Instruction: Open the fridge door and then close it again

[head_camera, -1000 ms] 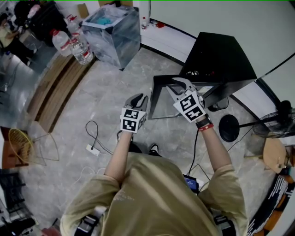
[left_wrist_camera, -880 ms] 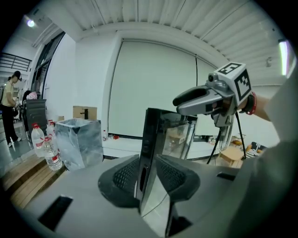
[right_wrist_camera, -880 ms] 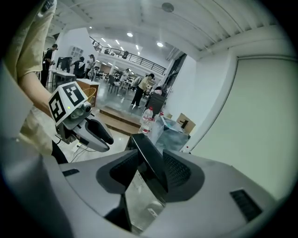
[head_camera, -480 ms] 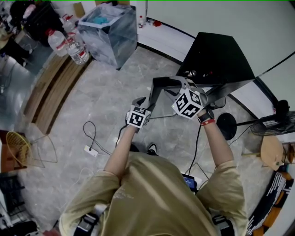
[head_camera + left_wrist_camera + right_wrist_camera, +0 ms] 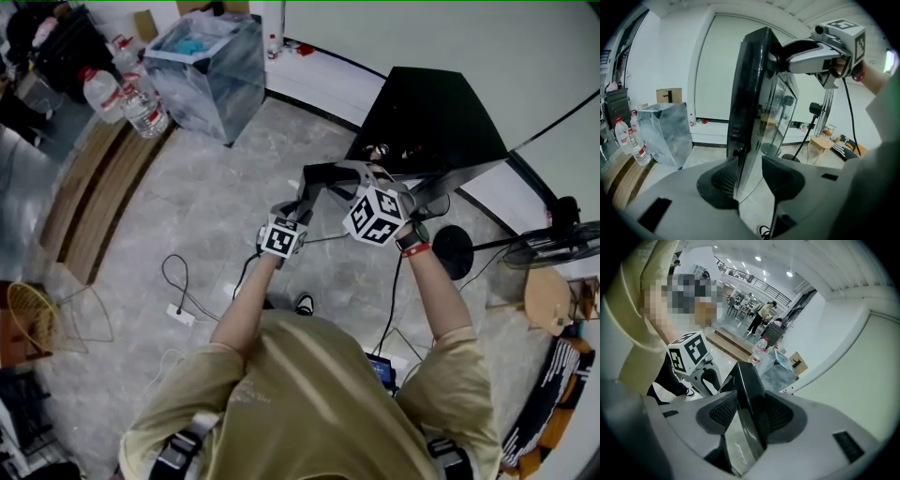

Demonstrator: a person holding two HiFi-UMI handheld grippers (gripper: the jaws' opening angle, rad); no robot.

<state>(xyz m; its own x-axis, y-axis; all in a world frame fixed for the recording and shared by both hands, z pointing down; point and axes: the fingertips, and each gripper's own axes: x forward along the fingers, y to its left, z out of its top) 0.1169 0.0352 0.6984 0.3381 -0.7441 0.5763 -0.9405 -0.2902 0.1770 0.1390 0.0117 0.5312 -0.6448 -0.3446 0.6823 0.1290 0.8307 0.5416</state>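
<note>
Fridge door (image 5: pixel 751 79), side edge pinched in left gripper (image 5: pixel 746 176), top edge in right gripper (image 5: pixel 751 411), jaws just closing; bare floor (image 5: pixel 187 197) alongside.

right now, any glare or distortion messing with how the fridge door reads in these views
Left gripper view: fisheye bows the walls; the fridge door glass shows the room through it, no harsh glare. Right gripper view: strong fisheye, dark corners, door edge sharp. Head view: even light, the fridge top reads flat black.
</note>
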